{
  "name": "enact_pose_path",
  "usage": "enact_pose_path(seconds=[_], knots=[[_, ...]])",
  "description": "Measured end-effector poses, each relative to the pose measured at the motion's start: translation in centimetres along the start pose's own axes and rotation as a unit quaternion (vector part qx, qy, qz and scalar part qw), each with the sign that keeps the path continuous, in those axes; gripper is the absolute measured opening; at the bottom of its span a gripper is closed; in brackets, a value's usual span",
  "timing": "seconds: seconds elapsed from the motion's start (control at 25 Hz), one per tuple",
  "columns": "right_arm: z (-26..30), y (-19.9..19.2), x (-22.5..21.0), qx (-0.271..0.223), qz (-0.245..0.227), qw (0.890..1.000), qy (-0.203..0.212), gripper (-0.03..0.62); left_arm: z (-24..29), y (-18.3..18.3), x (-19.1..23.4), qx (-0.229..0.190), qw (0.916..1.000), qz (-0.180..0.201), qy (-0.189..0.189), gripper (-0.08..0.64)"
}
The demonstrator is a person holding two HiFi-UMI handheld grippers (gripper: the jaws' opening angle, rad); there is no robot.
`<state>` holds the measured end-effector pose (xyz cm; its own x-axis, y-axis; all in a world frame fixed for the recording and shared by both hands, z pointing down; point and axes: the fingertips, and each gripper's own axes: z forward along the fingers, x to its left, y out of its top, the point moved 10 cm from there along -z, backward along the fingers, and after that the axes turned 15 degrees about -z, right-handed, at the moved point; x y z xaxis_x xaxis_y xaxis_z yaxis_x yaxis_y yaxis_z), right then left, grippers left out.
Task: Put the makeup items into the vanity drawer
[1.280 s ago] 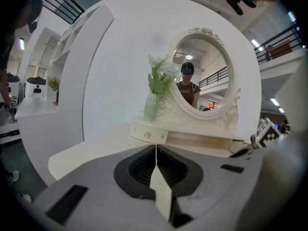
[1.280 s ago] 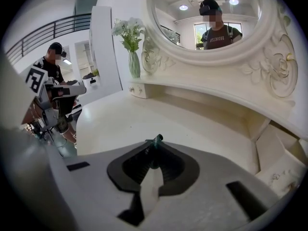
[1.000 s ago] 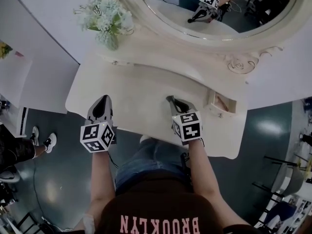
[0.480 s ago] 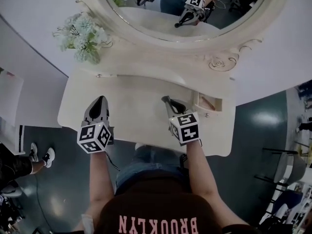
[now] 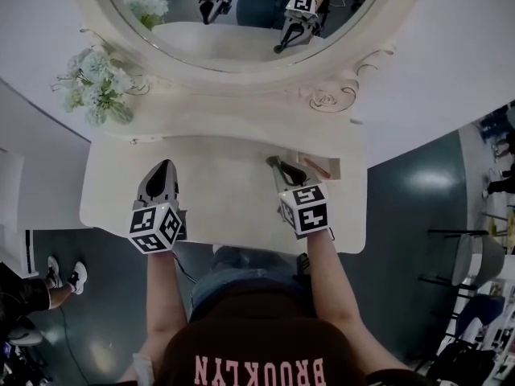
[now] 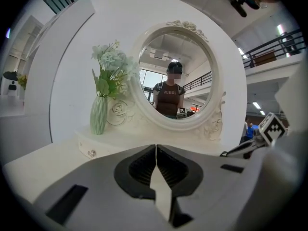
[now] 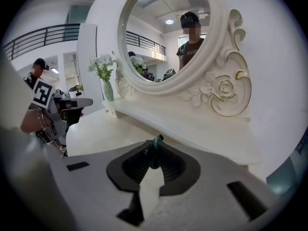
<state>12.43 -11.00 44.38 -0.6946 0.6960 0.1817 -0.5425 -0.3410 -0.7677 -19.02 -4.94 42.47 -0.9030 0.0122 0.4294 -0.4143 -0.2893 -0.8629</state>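
Observation:
My right gripper point(image 5: 273, 161) hangs over the cream vanity top point(image 5: 217, 175), shut on a small dark green coiled item point(image 7: 155, 150) whose tip pokes out between the fingers. Just to its right in the head view, a small drawer point(image 5: 324, 168) stands open with a pinkish stick-like item inside. My left gripper point(image 5: 163, 167) is over the left half of the top, shut with nothing between its fingers point(image 6: 156, 150). The left gripper view catches the right gripper point(image 6: 226, 153) at its right edge. What the green item is I cannot make out.
A green vase of pale flowers point(image 5: 95, 93) stands on the raised back shelf at the left. The big oval mirror point(image 5: 241, 14) rises behind the shelf. A small knob point(image 6: 91, 153) marks the shelf's left end. The table's front edge runs just under both grippers.
Both grippers have moved to the right along the vanity top. The right gripper's tip is now closer to the open drawer. The view has shifted, so more of the mirror shows.

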Motion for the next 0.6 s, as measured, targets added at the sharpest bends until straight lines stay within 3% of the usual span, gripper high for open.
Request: enact_pose_path(seconds=[0.6], knots=[[-4.3,-6.0,-7.0,0.037,0.052,0.994,-0.088,0.028,5.2,-2.2,-7.0,0.031,0.998,0.017,-0.052,0.006]])
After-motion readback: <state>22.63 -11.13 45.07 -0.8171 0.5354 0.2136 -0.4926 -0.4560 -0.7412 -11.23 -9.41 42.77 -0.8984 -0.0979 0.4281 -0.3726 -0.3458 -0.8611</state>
